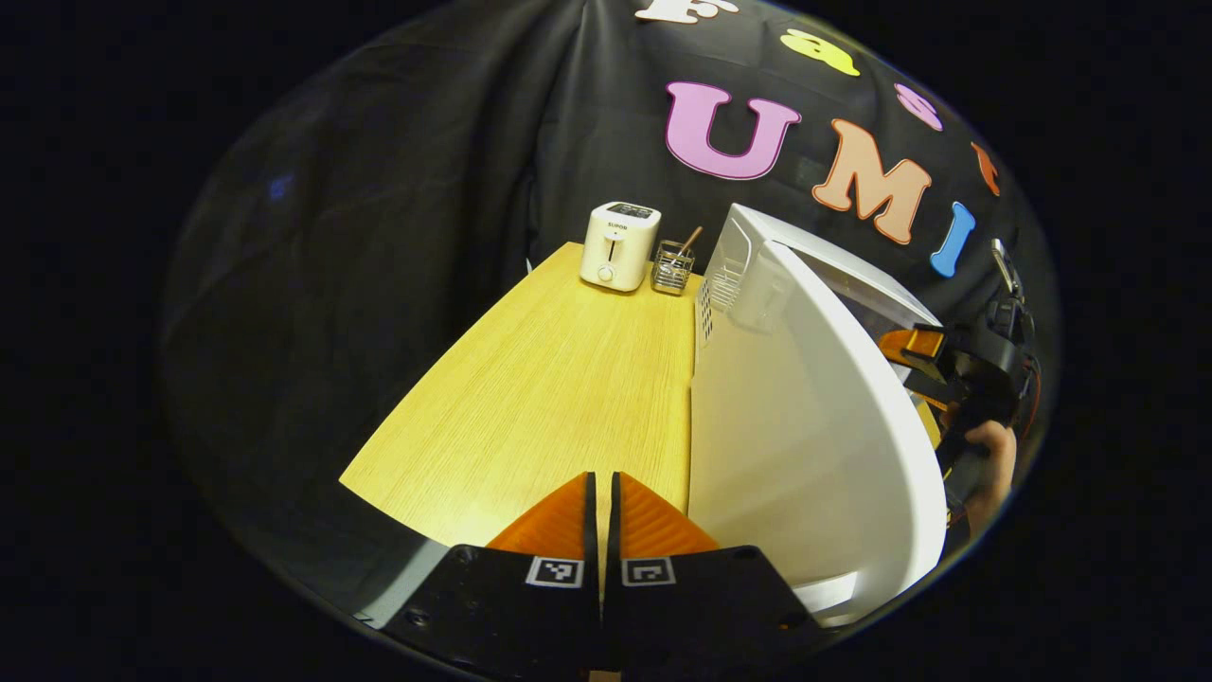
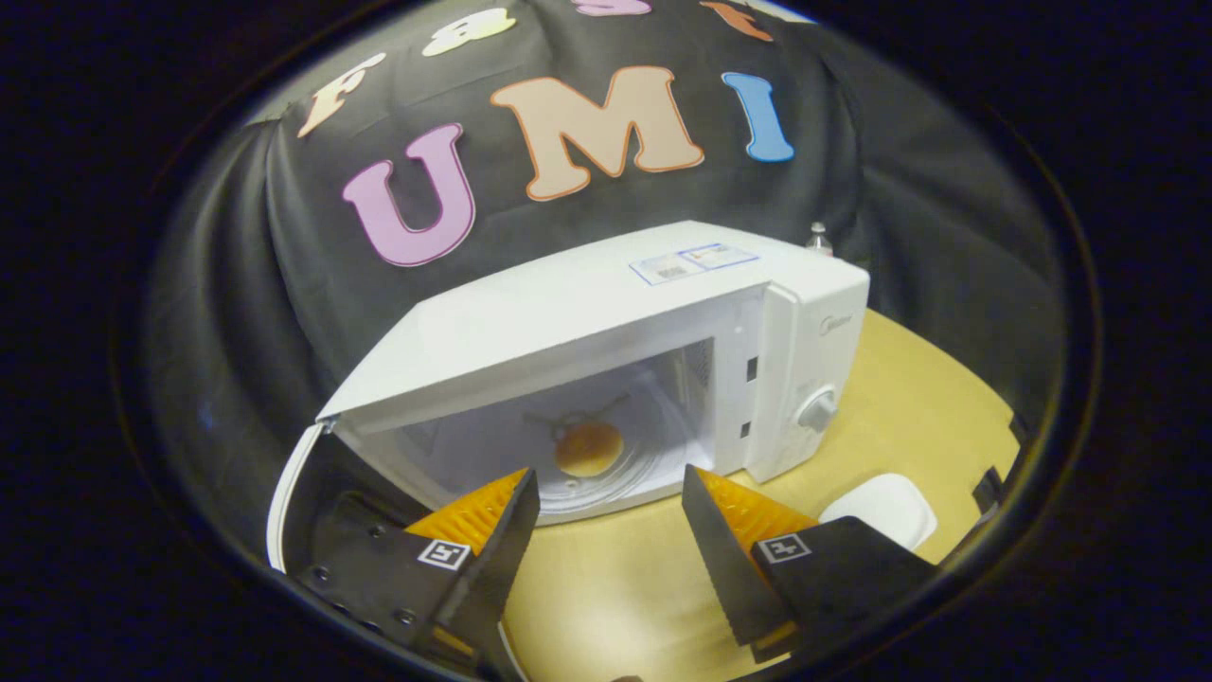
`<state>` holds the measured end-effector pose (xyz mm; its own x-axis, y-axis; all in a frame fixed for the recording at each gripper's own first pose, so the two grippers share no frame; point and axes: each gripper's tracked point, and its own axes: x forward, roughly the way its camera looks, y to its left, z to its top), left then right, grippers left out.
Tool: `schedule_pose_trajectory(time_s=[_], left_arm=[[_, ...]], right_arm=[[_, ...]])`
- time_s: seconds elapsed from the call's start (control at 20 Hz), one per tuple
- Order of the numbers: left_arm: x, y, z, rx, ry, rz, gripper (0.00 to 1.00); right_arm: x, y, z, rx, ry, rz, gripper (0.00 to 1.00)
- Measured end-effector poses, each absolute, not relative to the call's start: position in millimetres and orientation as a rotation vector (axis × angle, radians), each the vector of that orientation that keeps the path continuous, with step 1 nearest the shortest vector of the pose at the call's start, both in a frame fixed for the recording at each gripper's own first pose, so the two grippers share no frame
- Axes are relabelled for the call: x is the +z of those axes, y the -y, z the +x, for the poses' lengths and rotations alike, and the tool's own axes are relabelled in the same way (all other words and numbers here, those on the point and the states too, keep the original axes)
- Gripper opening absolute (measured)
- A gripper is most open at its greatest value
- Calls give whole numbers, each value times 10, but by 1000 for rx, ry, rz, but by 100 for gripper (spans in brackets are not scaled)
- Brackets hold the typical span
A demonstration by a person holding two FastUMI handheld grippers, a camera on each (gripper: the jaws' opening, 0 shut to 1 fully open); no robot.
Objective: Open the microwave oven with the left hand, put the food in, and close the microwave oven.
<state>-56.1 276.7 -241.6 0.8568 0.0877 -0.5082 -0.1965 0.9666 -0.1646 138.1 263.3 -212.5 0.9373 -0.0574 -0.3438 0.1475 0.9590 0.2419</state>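
Microwave (image 2: 606, 313) mouth unblocked; open door (image 1: 805, 426) walls off table (image 1: 540, 398) right of left claw (image 1: 601, 493).

A white toaster (image 1: 619, 245) stands upright at the far end of the wooden tabletop (image 1: 540, 398). Just beside it sits a wire-mesh holder (image 1: 672, 267) with a brown-handled utensil (image 1: 689, 241) leaning out of it. In the right gripper view, a white dish (image 2: 881, 510) lies on the tabletop near its front edge, and a bottle cap (image 2: 818, 238) peeks up at the back against the black cloth.
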Motion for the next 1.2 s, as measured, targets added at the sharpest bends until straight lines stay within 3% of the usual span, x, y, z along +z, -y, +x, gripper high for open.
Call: schedule_pose_trajectory(time_s=[0.3,0.35,0.55,0.6,0.65,1.0,1.05,1.15,1.2], left_arm=[[-2356,-2587,-541,66,-505,-164,1],[-2348,-2548,-537,50,-501,-158,1],[-2331,-2419,-561,10,-504,-144,1],[-2329,-2409,-586,8,-505,-136,1],[-2309,-2397,-596,8,-503,-131,1],[-2297,-2135,-688,70,-514,-148,1],[-2279,-2078,-698,87,-513,-150,1],[-2228,-1909,-703,108,-499,-158,2],[-2208,-1794,-697,114,-493,-166,1]], right_arm=[[-1902,-2295,896,-142,-302,141,88],[-1895,-2238,832,-152,-301,134,94],[-1862,-1901,580,-237,-288,122,94],[-1849,-1828,533,-253,-285,132,89],[-1835,-1749,494,-264,-281,143,94],[-1711,-1120,518,-292,-254,134,94],[-1705,-1032,533,-287,-252,128,99],[-1664,-832,574,-276,-245,117,90],[-1657,-741,587,-269,-247,115,95]])
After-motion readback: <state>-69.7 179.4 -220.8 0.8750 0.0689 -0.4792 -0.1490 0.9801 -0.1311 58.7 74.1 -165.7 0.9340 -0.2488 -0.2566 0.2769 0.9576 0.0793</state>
